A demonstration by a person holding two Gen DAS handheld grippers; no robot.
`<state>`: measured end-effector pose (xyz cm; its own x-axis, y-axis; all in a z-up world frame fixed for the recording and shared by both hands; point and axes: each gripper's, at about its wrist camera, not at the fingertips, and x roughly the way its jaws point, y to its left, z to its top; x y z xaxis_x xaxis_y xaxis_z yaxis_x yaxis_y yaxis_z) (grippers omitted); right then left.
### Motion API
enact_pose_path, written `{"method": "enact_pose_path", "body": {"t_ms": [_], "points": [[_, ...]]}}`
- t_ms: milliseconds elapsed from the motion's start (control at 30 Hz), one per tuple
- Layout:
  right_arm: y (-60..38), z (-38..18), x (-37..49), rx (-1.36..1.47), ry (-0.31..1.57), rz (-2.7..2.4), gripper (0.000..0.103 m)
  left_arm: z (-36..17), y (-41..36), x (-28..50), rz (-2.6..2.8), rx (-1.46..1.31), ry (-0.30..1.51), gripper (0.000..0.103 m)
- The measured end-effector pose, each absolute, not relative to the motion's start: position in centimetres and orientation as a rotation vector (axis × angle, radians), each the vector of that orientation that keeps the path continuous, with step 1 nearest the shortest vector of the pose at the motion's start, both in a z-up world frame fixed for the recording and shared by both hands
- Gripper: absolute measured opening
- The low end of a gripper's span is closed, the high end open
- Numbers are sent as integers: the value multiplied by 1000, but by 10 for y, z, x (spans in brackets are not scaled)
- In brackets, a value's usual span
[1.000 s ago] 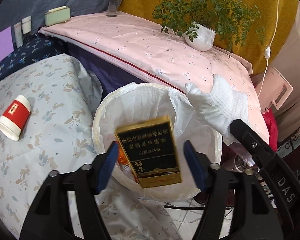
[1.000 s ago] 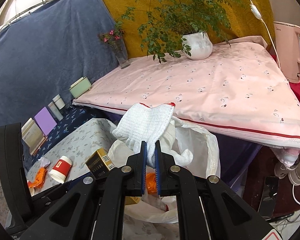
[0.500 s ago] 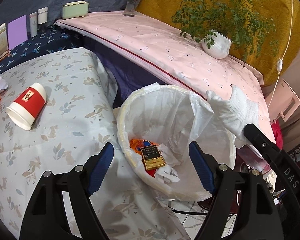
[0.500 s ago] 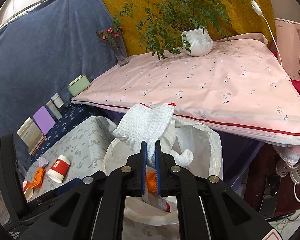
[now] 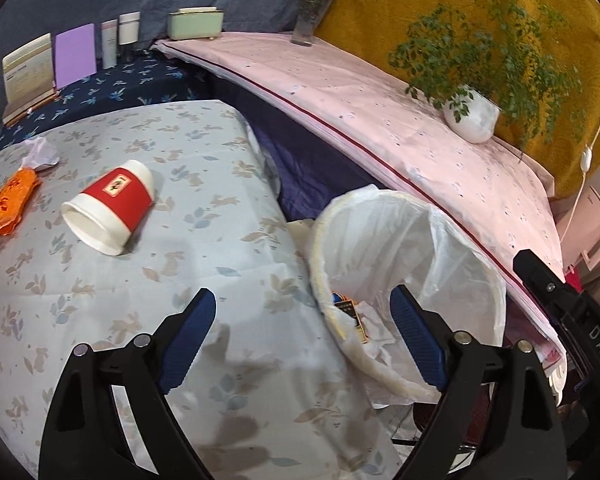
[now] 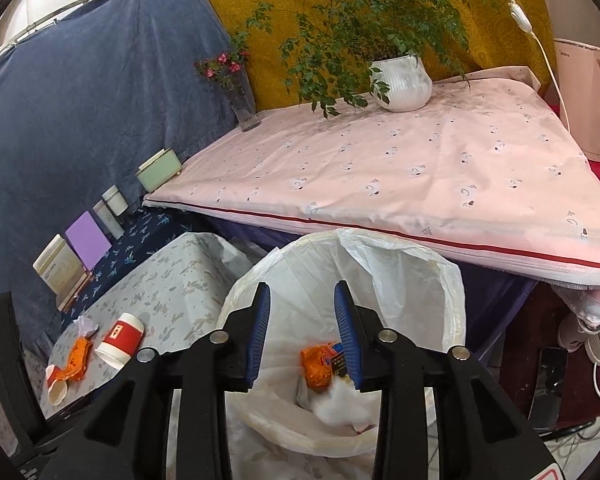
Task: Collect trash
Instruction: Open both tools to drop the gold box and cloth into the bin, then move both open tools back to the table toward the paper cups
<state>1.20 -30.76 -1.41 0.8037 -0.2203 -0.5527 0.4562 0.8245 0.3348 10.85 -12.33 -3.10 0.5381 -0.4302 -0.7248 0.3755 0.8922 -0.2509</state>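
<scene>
The right gripper (image 6: 302, 322) has its two blue fingers apart, with nothing between them. It hangs over a round bin lined with a thin white plastic bag (image 6: 400, 276). Down in the bin lie a crinkly orange wrapper (image 6: 316, 368) and a blurry white cloth lump (image 6: 340, 404). To the left, on the flowery grey cloth (image 6: 172, 292), a red and white paper cup (image 6: 120, 340) lies on its side beside another orange wrapper (image 6: 76, 360). Behind the bin is a pink sheet (image 6: 400, 172) with a leafy plant in a white pot (image 6: 402, 78) on it.
</scene>
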Motion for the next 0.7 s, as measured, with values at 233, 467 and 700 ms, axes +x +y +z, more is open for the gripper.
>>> {"method": "enact_pose_path", "body": {"t_ms": [233, 467, 700], "points": [[-275, -12, 28, 435, 546, -309, 33, -31, -87, 117, -402, -96, 868, 85], [-238, -11, 43, 396, 571, -237, 37, -30, -46, 122, -328, -104, 842, 85], [-196, -9, 61, 343, 594, -169, 41, -31, 3, 127, -236, -96, 826, 85]]}}
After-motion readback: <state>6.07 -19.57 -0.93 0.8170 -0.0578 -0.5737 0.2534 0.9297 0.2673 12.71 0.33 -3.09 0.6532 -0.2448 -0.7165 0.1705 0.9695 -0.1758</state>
